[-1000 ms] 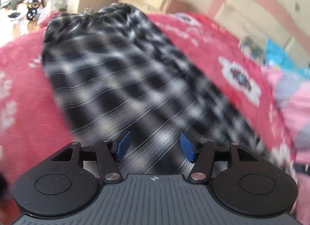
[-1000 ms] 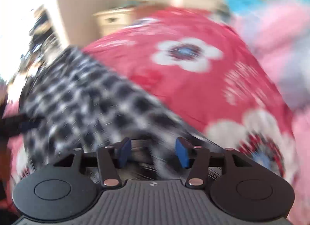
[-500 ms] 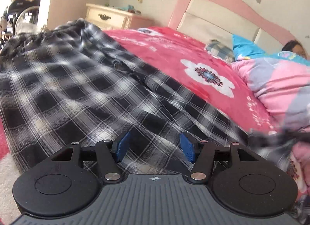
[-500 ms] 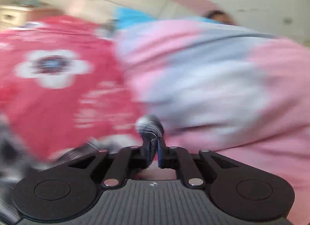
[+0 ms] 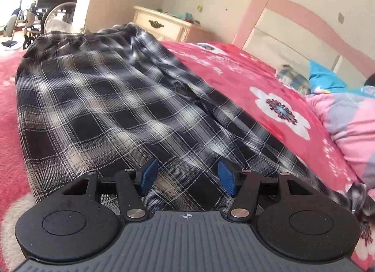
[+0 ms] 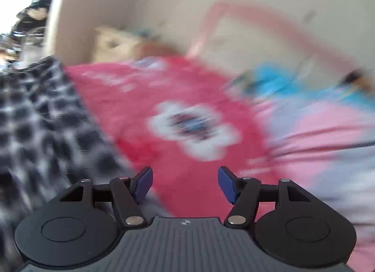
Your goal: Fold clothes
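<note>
The plaid trousers (image 5: 112, 108) lay spread flat on the red floral blanket (image 5: 234, 77), their waistband toward the cream nightstand (image 5: 164, 23). Your left gripper (image 5: 186, 179) hovered over the trousers, jaws apart, holding nothing. Your right gripper (image 6: 185, 184) had just been opening, nothing between its jaws, over the blanket beside the trousers.

Red floral bed (image 5: 236, 65) carries plaid trousers (image 5: 112, 108), pink quilt (image 5: 351, 126)
</note>
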The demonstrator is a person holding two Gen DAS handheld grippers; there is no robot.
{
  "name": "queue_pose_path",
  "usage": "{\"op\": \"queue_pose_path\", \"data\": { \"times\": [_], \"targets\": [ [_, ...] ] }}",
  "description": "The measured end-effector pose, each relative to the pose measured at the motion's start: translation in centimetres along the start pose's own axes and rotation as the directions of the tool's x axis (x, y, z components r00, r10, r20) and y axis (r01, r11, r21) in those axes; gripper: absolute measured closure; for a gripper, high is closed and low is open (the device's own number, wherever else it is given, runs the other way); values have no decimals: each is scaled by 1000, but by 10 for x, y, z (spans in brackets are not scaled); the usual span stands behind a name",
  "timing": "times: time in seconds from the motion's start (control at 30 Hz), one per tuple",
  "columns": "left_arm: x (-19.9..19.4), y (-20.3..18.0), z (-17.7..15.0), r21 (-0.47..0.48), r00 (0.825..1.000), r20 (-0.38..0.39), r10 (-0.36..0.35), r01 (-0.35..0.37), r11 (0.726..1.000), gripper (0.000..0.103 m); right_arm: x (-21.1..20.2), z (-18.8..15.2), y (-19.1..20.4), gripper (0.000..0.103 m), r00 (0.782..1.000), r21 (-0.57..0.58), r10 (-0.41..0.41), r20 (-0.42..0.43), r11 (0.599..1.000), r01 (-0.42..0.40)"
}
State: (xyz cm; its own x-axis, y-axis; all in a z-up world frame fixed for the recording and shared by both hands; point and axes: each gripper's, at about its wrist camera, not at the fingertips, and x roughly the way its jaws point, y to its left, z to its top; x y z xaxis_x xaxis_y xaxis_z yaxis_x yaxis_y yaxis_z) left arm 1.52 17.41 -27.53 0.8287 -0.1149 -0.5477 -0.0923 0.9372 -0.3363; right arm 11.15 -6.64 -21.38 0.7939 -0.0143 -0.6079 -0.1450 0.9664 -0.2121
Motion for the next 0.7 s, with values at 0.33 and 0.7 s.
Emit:
{"op": "queue_pose_path", "data": {
  "times": [0.33, 0.7],
  "targets": [
    [-3, -15, -5, 100, 999, 27, 29, -31, 994, 46, 93, 8, -25, 103, 919, 184, 332, -212, 937, -296],
    [9, -26, -12, 169, 994, 21, 109, -111, 979, 46, 110, 40, -52, 89, 921, 180, 383, -75, 913, -365]
  ]
}}
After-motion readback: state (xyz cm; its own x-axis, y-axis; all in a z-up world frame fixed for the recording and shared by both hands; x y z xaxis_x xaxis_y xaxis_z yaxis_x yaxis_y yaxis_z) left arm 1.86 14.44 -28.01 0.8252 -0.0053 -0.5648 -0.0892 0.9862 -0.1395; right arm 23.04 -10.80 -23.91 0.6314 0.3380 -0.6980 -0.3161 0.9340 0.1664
